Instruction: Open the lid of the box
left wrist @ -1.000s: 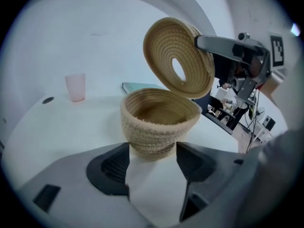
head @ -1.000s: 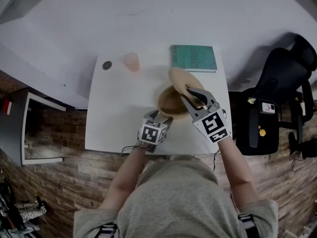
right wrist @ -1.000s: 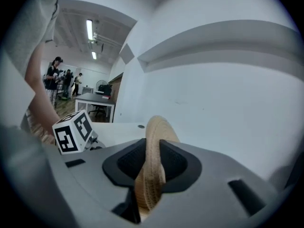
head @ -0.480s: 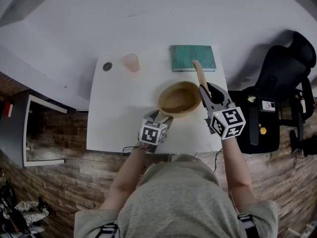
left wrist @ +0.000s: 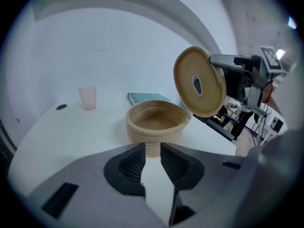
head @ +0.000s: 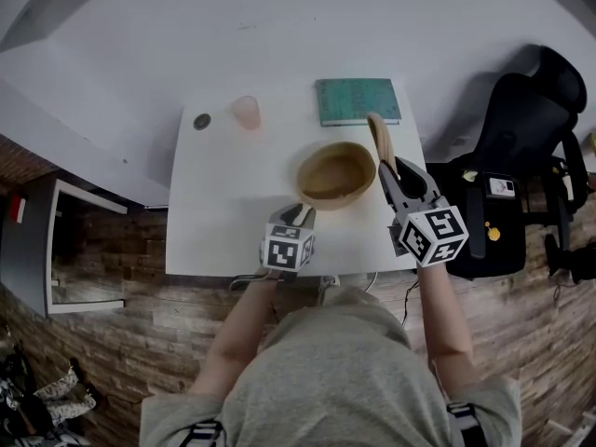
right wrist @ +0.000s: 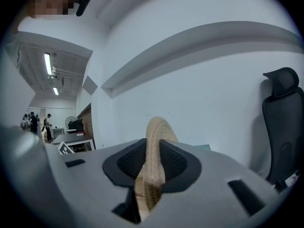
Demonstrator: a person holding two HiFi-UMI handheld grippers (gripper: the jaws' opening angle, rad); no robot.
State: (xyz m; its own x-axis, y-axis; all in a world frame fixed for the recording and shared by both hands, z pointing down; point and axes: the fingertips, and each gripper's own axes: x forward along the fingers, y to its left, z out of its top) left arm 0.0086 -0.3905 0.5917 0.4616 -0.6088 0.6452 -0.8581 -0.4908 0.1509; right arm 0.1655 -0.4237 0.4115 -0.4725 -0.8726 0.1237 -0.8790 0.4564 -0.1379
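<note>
Gripping the woven lid (head: 377, 136) edge-on, the right gripper (head: 389, 168) hides its lower rim; left gripper (head: 294, 216) jaws closing, empty; the open box (head: 335, 175) just ahead.

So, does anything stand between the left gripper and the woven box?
Nothing visible does. Only bare table separates the left gripper, its jaws closing on nothing, from the woven box. The right gripper holds the lid up, off to the side.
</note>
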